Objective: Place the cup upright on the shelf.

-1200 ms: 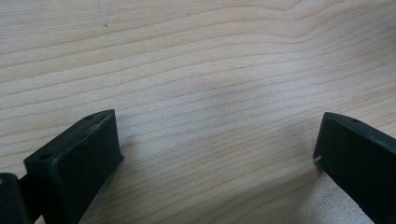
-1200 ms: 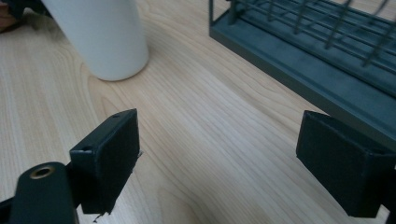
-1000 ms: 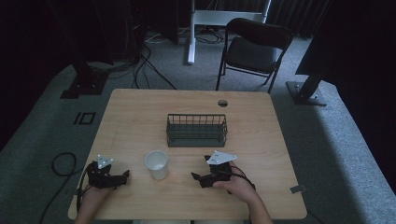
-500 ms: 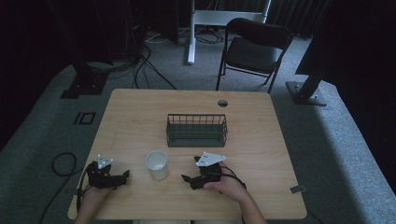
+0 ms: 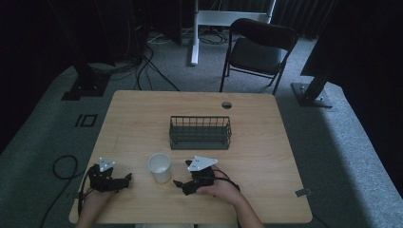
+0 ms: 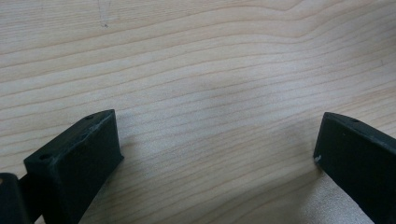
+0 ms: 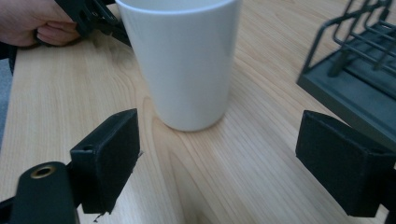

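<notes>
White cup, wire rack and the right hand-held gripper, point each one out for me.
White cup (image 7: 187, 70), right gripper view, on the middle of its outer wall.
Wire rack (image 5: 200, 142), high view, on its front bottom rail.
Right hand-held gripper (image 5: 179, 184), high view, between its two jaw tips.

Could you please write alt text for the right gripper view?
A white ceramic cup stands upright on the light wooden table, just ahead of the open right claw, not yet between its jaws. A dark wire rack sits at right; a hand holds the left claw behind.
</notes>
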`<state>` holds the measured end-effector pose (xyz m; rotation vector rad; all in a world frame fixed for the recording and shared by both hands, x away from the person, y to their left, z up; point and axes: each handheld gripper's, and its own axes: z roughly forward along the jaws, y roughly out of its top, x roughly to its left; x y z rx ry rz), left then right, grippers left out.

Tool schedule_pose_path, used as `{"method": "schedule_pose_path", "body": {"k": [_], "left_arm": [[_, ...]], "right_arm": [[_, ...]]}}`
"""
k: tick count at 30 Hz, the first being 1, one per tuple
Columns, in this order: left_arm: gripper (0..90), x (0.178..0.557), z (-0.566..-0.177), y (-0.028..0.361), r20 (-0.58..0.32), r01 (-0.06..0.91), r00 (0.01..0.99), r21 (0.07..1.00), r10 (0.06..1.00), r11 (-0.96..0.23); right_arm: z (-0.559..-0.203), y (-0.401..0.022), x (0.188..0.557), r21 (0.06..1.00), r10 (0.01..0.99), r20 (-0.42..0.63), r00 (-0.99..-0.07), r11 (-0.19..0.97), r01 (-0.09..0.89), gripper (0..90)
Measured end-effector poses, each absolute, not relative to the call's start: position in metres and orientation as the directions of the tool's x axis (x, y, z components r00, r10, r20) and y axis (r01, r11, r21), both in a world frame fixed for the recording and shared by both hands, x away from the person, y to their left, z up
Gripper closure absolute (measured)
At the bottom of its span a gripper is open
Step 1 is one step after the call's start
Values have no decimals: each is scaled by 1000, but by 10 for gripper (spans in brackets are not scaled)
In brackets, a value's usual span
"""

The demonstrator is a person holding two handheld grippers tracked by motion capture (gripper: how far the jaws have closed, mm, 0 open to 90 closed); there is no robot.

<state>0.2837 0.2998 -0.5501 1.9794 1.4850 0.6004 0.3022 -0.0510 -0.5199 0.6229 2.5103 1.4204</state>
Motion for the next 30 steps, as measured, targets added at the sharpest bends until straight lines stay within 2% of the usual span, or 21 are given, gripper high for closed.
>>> {"method": "schedule_pose_path", "body": {"k": [30], "left_arm": [[7, 284, -550, 300, 7, 696, 275, 688, 961, -204]], "right_arm": [[-508, 7, 314, 890, 398, 19, -917, 411, 197, 138]]}}
